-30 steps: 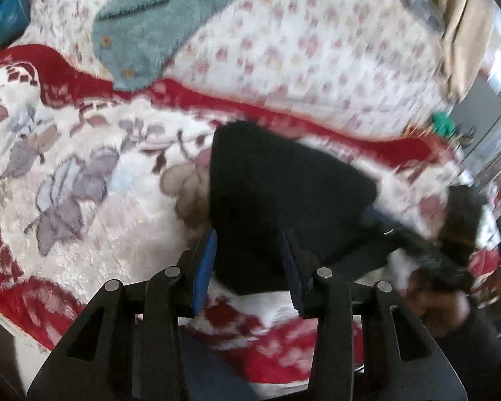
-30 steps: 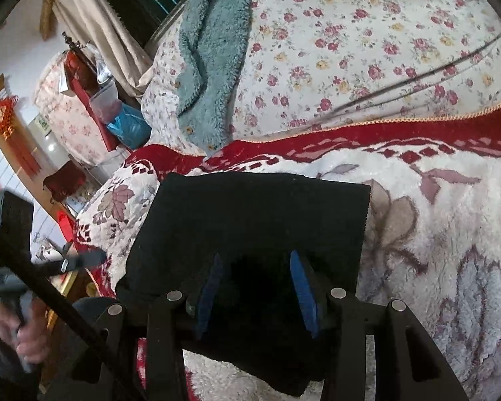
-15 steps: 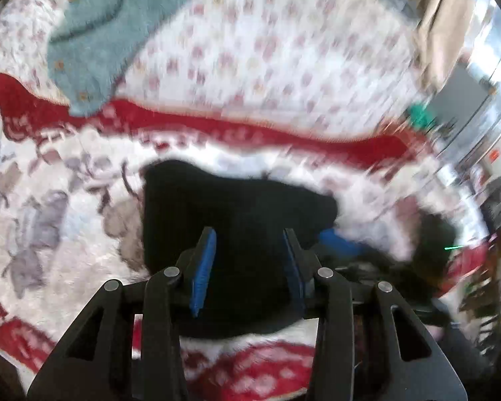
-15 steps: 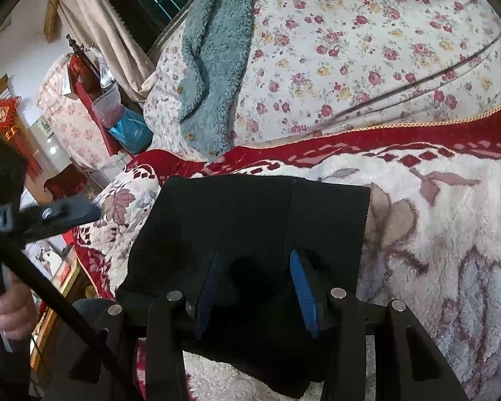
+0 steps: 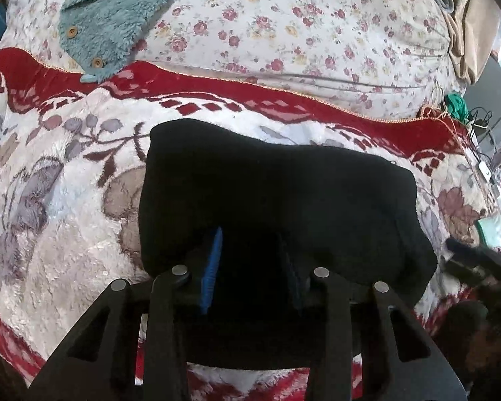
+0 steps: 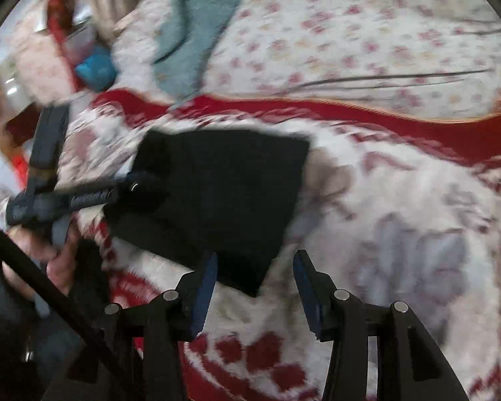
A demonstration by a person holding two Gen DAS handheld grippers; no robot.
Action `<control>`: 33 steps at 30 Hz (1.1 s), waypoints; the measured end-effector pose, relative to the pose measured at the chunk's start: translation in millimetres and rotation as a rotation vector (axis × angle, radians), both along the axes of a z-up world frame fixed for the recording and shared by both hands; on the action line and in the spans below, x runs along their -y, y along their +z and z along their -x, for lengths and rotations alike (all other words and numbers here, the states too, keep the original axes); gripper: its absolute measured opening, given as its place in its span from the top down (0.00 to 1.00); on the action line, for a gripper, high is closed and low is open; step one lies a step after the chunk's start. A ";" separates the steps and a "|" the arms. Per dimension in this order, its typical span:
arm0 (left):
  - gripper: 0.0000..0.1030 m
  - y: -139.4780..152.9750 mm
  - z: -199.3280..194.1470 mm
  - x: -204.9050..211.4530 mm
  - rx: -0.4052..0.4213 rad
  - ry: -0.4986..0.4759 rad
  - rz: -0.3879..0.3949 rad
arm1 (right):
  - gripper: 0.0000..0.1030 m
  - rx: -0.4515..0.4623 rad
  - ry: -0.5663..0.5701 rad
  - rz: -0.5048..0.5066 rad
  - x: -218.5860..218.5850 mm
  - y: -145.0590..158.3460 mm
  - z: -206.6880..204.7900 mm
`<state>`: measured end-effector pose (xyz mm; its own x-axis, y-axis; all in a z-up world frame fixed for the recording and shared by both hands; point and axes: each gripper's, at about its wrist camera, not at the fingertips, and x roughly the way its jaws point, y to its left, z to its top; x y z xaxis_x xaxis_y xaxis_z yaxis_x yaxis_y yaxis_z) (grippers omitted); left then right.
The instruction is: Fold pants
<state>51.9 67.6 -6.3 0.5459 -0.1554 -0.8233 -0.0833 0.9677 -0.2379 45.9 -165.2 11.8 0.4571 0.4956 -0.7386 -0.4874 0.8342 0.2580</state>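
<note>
The black pants [image 5: 277, 197] lie folded into a thick rectangle on a white and red floral blanket [image 5: 56, 200]. My left gripper [image 5: 254, 267] is open, its blue-padded fingers [image 5: 212, 267] reaching over the near edge of the bundle. In the blurred right wrist view the pants [image 6: 217, 200] lie left of centre. My right gripper [image 6: 255, 284] is open and empty, just off the bundle's near right corner. The left gripper [image 6: 83, 197] shows there at the bundle's left side, held by a hand.
A teal fleece garment [image 5: 117, 20] lies on a flowered quilt [image 5: 300, 33] behind the blanket. Cables and green items [image 5: 457, 107] sit at the far right bed edge. Furniture and a blue bag [image 6: 93, 67] stand beyond the bed's left side.
My left gripper has swung in over the near edge of the bundle. My right gripper has pulled back off the pants and to the right, and has opened wider.
</note>
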 end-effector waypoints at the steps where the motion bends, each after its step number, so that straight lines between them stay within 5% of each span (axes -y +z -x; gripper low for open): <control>1: 0.67 0.5 -0.8 2.6 0.003 -0.001 -0.009 | 0.55 0.036 -0.010 -0.054 -1.7 11.7 1.9; 4: 0.67 -0.4 -2.2 6.7 0.016 0.004 -0.041 | 0.47 0.094 0.037 -0.126 -25.3 17.3 7.8; 8: 0.67 -3.3 -8.0 10.5 0.020 0.005 -0.068 | 0.45 0.121 0.135 0.173 -69.8 -45.7 22.3; 10: 0.67 -2.3 -5.3 11.7 0.027 0.000 -0.079 | 0.42 0.285 0.151 0.175 -63.3 -53.9 48.8; 13: 0.66 14.4 3.2 0.9 0.074 0.027 -0.015 | 0.41 0.314 0.235 0.295 -67.9 -50.4 64.9; 16: 0.66 38.9 8.3 -15.3 0.207 0.086 0.039 | 0.41 0.354 0.223 0.160 -47.5 -9.5 58.9; 19: 0.66 34.9 -20.9 -24.8 0.169 0.055 0.180 | 0.38 0.402 0.089 0.022 -27.6 22.7 25.0; 21: 0.66 17.0 -41.6 -30.8 0.103 0.086 0.182 | 0.36 0.349 -0.014 -0.012 -23.8 21.7 -16.1; 23: 0.67 -15.4 -61.1 -34.8 -0.024 0.094 0.165 | 0.36 0.167 -0.013 0.013 -35.3 -10.9 -66.4; 25: 0.73 -25.0 -64.7 -36.0 -0.025 0.126 0.138 | 0.33 0.016 0.038 0.120 -49.7 -57.4 -94.7; 26: 0.73 -24.4 -67.3 -28.8 -0.027 0.112 0.087 | 0.20 0.065 0.025 0.084 -45.2 -61.3 -97.6; 27: 0.73 -25.6 -67.7 -24.0 -0.023 0.103 0.053 | 0.17 0.005 0.011 0.038 -35.3 -67.4 -105.4; 29: 0.73 -23.3 -68.0 -19.8 -0.010 0.099 0.029 | 0.21 -0.141 -0.040 -0.125 -9.7 -70.0 -119.5; 31: 0.73 -12.0 -59.2 -26.7 0.023 0.097 0.093 | 0.35 -0.158 -0.033 -0.153 0.1 -56.1 -115.2; 33: 0.72 5.2 -42.6 -47.5 0.079 0.120 0.233 | 0.37 -0.110 -0.030 -0.244 23.5 -31.0 -95.1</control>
<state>94.5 115.2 -1.0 0.6332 -0.2663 -0.7267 -0.1662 0.8703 -0.4637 141.0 -188.6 -19.2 0.3975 0.6524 -0.6452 -0.4217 0.7544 0.5030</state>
